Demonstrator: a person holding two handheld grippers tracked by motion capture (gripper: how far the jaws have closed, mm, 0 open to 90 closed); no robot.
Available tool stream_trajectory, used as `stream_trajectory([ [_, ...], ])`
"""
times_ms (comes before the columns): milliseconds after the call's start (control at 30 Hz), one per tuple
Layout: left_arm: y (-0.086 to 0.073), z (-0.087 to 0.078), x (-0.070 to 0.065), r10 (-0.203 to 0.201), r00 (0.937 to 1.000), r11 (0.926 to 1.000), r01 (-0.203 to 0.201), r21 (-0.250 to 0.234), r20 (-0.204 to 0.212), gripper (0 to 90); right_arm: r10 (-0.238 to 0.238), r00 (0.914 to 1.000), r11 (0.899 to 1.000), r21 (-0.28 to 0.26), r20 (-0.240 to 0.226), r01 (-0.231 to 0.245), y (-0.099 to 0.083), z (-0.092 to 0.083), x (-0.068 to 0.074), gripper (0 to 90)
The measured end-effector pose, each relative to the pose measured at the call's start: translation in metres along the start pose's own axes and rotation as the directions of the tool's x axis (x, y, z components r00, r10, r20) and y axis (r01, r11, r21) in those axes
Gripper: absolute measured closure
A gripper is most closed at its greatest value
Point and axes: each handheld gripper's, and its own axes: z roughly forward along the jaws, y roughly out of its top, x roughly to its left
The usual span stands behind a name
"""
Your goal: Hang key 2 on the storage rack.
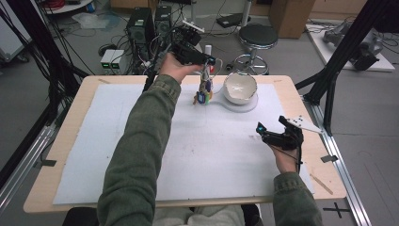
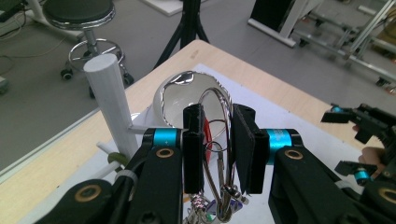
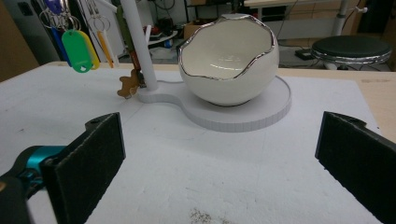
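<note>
Table [image 1: 70, 141]: pale wood, covered by a white sheet [image 1: 207, 155]; no writing can be read on anything.
Stand [image 3: 243, 119]: white base at the table's 12 o'clock, carrying an egg-shaped bowl [image 3: 229, 56] with a silver rim; a white post [image 2: 109, 102] rises at the bowl's 9 o'clock.
Left hand-held gripper [image 2: 218, 140]: jaws drawn in narrow, clamped on the metal ring of a key bunch [image 1: 203, 92] hanging beside the post.
Key bunch: green, yellow and blue blank tags [image 3: 77, 49], dangling just above the stand's base.
Right hand-held gripper [image 1: 270, 129]: at 4 o'clock on the sheet, jaws spread wide, nothing between them, well apart from the stand.
</note>
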Motion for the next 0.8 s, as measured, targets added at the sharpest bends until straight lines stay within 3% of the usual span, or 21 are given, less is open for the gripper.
stream_trajectory([
  [100, -0.001, 0.001, 0.006, -0.006, 0.9998, 0.9999, 0.006, 0.01, -0.019, 74.6, -0.005, 1.0, 1.0, -0.001, -0.001, 0.005, 0.0, -0.001, 0.001, 0.5],
  [300, -0.005, 0.003, 0.018, -0.035, 0.9992, 0.9992, 0.036, 0.019, -0.017, 74.5, 0.0, 1.0, 1.0, -0.008, -0.001, 0.0, 0.001, -0.001, 0.0, 0.5],
  [433, -0.01, 0.009, 0.028, -0.04, 0.9987, 0.9977, 0.041, 0.054, -0.032, 74.6, 0.002, 1.0, 1.0, -0.004, -0.002, -0.002, 0.0, -0.001, -0.001, 0.5],
  [800, -0.017, 0.023, 0.036, -0.054, 0.997, 0.9961, 0.058, 0.067, -0.054, 74.4, 0.014, 0.9999, 1.0, -0.005, 0.003, -0.014, 0.0, -0.002, -0.003, 0.5],
])
